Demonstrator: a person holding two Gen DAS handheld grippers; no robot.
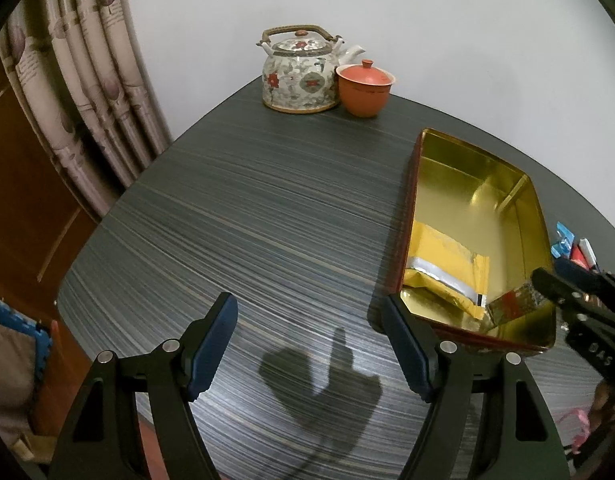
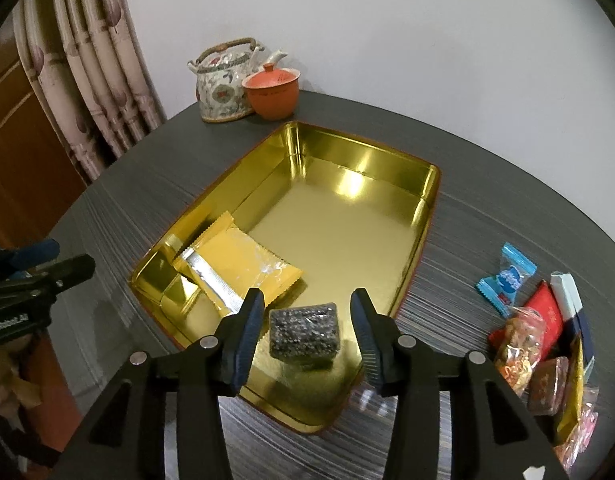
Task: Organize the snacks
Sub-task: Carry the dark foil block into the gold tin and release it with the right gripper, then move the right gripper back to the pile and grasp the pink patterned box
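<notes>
A dark wrapped snack block [image 2: 304,334] lies in the gold tin [image 2: 423,216] between the right gripper [image 2: 307,336]'s released jaws, beside a yellow packet [image 2: 243,260]. The left gripper [image 1: 311,344] hangs wide open over the worktop [image 1: 267,220].

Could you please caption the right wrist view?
Right tool open around a dark seed bar in the gold tin, beside a yellow packet.

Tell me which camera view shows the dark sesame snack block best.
The right wrist view: the dark sesame block lies fully visible in the gold tin, between the right gripper's parted fingers. The left wrist view shows it small, partly hidden.
</notes>
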